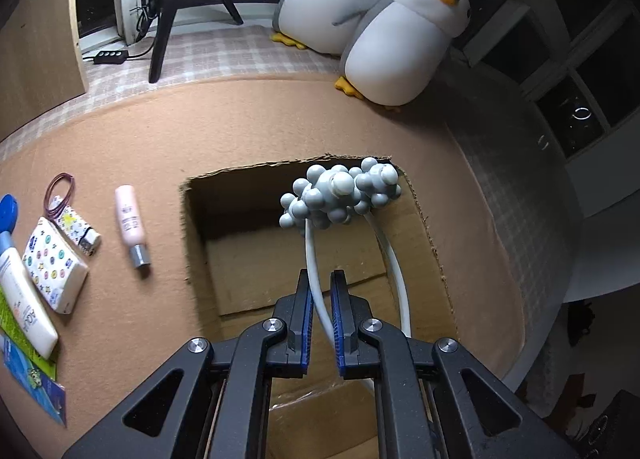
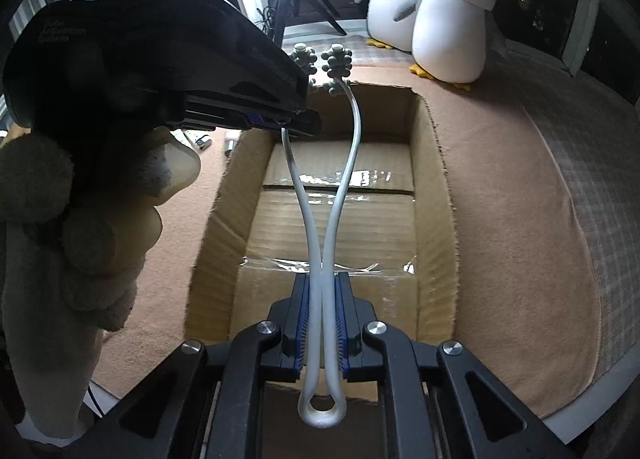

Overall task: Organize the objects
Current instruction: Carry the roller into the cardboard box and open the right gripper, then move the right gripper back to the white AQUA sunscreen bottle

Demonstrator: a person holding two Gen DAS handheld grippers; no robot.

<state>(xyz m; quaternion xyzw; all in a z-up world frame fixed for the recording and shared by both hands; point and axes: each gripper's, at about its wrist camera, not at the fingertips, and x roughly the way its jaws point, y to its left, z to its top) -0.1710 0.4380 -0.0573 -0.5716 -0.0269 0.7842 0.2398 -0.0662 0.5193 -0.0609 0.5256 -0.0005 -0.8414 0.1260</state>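
Note:
A neck massager (image 1: 340, 195) with two white curved arms and grey knobbed ball heads hangs over an open cardboard box (image 1: 192, 219). My left gripper (image 1: 322, 279) is shut on one of its white arms, partway along. In the right wrist view, my right gripper (image 2: 322, 279) is shut on both arms of the massager (image 2: 354, 139) near its looped handle end. The left gripper (image 2: 304, 123) shows there too, clamped on the left arm above the box (image 2: 432, 199), which holds nothing but its taped floor.
On the tan mat left of the box lie a pink tube (image 1: 130, 223), a patterned tissue pack (image 1: 54, 271), a lighter (image 1: 78, 229), hair ties (image 1: 60, 195), a white tube (image 1: 24, 299) and a blue packet (image 1: 32, 383). Two plush penguins (image 1: 400, 43) and a tripod (image 1: 168, 19) stand behind. A fuzzy sleeve (image 2: 100, 239) fills the left.

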